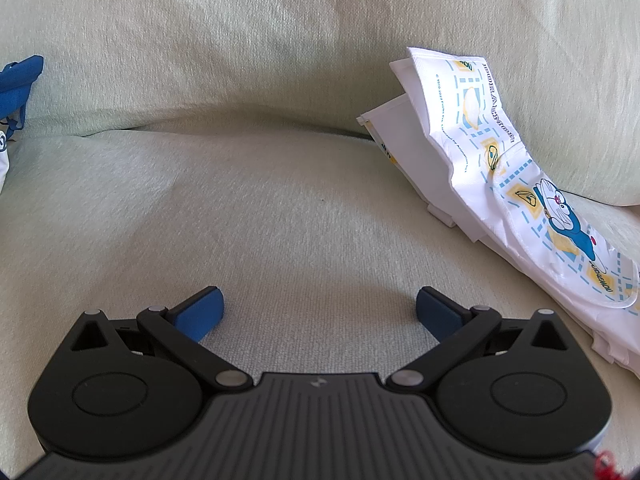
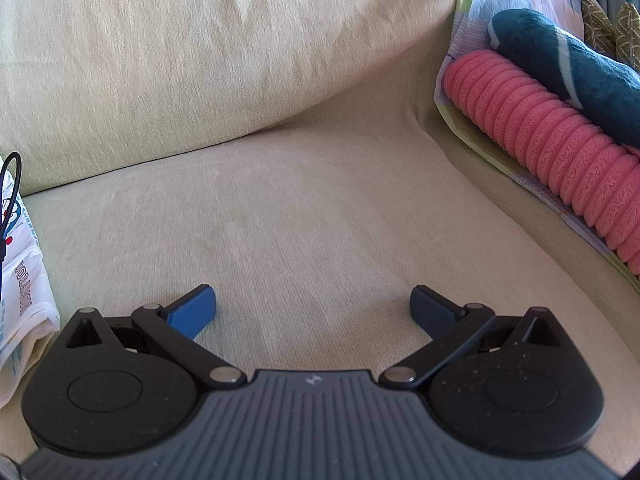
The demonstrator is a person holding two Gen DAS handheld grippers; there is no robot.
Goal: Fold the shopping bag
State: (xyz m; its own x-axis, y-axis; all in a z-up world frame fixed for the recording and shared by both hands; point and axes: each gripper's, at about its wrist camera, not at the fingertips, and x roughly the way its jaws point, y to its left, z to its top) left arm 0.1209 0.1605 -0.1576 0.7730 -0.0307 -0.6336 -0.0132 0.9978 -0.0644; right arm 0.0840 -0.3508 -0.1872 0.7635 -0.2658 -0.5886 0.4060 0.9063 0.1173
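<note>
Hovering with both my left gripper (image 1: 319, 312) and right gripper (image 2: 313, 309) spread empty, the shopping bag (image 1: 500, 184) between them looks light, limp, slippery; I'd pinch a corner hem.

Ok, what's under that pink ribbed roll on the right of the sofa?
A pastel patterned cloth lies under the pink roll, its edge showing along the sofa. Anything beneath the roll's middle is covered.

I count two grippers: left gripper (image 1: 320, 304), right gripper (image 2: 313, 303), each with two blue pads, spread wide. One white printed bag (image 1: 520, 200) lies folded on the sofa (image 1: 280, 200). One blue item (image 1: 18, 84) at far left. One pink roll (image 2: 560, 148), one teal plush (image 2: 560, 64). One black cable (image 2: 10, 184).
</note>
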